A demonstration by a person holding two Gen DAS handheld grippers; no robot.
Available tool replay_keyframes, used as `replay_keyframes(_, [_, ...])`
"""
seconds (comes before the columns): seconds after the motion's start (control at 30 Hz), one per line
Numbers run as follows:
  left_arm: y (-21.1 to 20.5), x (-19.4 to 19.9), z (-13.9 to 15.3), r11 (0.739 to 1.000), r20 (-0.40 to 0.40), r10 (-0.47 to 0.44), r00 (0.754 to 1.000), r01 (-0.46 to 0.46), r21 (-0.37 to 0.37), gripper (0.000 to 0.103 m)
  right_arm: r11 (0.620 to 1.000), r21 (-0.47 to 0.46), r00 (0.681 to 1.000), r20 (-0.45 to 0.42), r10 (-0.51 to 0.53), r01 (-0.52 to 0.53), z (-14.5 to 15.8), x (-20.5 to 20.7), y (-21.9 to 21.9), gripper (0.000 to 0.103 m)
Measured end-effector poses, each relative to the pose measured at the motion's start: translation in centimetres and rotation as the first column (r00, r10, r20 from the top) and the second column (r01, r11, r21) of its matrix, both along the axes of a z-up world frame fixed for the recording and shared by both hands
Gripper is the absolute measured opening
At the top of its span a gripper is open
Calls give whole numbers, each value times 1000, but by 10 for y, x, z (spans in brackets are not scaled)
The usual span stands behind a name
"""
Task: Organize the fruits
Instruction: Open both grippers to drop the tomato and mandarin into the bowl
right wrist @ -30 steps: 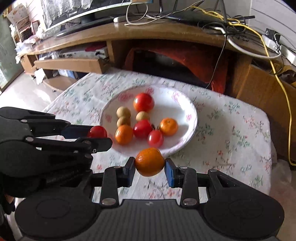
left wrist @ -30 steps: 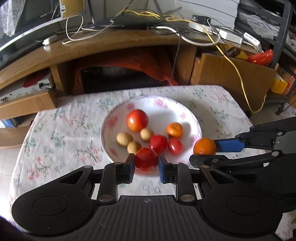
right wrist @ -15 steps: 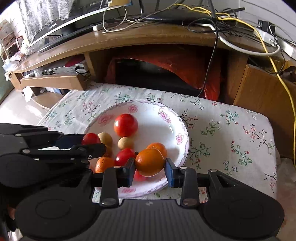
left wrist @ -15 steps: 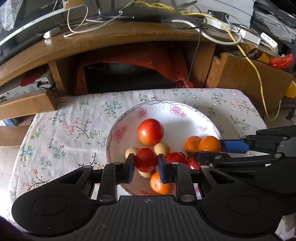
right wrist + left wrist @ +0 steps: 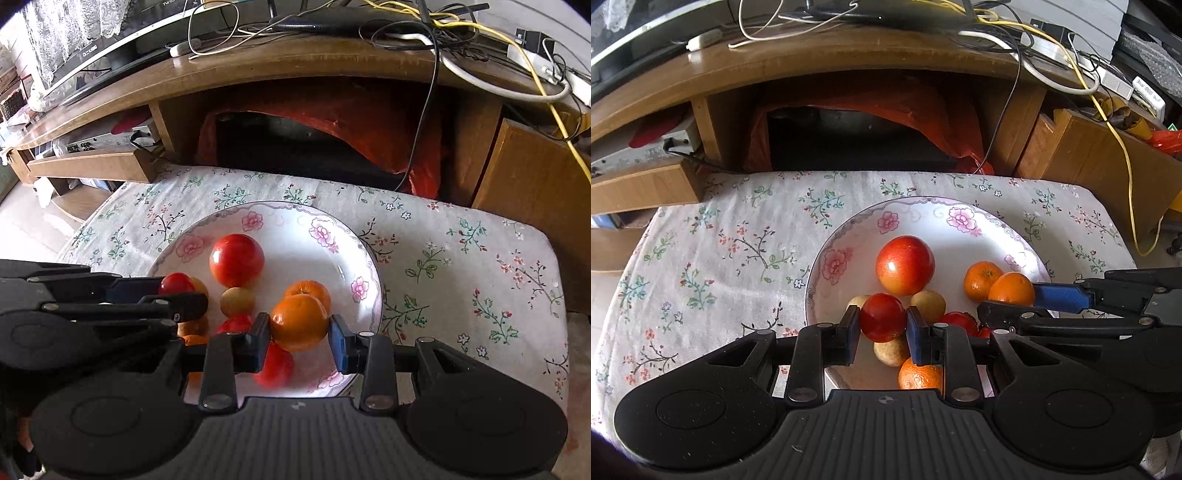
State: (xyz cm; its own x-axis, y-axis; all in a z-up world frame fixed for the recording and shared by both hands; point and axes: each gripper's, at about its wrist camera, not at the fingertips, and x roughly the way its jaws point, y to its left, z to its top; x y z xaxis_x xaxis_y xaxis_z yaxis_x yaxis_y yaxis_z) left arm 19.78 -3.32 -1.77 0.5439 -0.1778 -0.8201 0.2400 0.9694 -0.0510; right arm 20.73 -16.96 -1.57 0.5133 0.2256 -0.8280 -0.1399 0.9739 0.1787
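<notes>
Both grippers are loaded and poised over the white floral-rimmed ceramic plate [image 5: 849,236], which sits on the flower-print tablecloth [image 5: 738,236].

Left gripper [image 5: 882,325]: blue pads clamp a small round dark-red fruit [image 5: 882,322], tomato-like. The fruit is clear of the plate, above the small tan round fruits [image 5: 928,301] at the plate's near-left part.

Right gripper [image 5: 299,330]: pads clamp a round orange mandarin [image 5: 300,320], hanging over the near-right part of the plate, just in front of a second mandarin [image 5: 309,290] already lying there. The left view shows the same held fruit [image 5: 1012,288] beside that resting one.

Plate contents: a large red-and-yellow apple-like fruit [image 5: 236,259] near the middle, tan fruits, small red fruits [image 5: 275,365] and mandarins. One mandarin [image 5: 919,376] lies at the near rim, partly hidden by the left tool.

Step in hand, as judged: delivery of the two fruits to the plate, release not yet done.

Next move calls for: lowering each fruit close to a bare patch of plate or against its like, then parting the pads slowly. Round fruit will roll on the dished surface. The mandarin sits near the rim on its side, so an inward placement seems safer. The two tools are close, so they need care not to knock each other.
</notes>
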Motion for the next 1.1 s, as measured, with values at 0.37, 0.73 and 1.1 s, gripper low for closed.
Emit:
replay_keyframes(0.37, [2, -1, 4, 1000, 6, 22, 1000, -22, -14, 45, 1000, 10, 1000, 3, -7, 7, 2, 0, -2, 36])
replay_keyframes(0.73, [0, -7, 14, 1000, 42, 8, 999, -7, -22, 54, 998, 33, 999, 21, -46, 45, 12, -5, -11, 37])
replay_keyframes(1.1, [2, -25, 19, 1000, 81, 14, 997, -14, 4, 57, 996, 40, 996, 24, -83, 82, 24, -21, -22, 39])
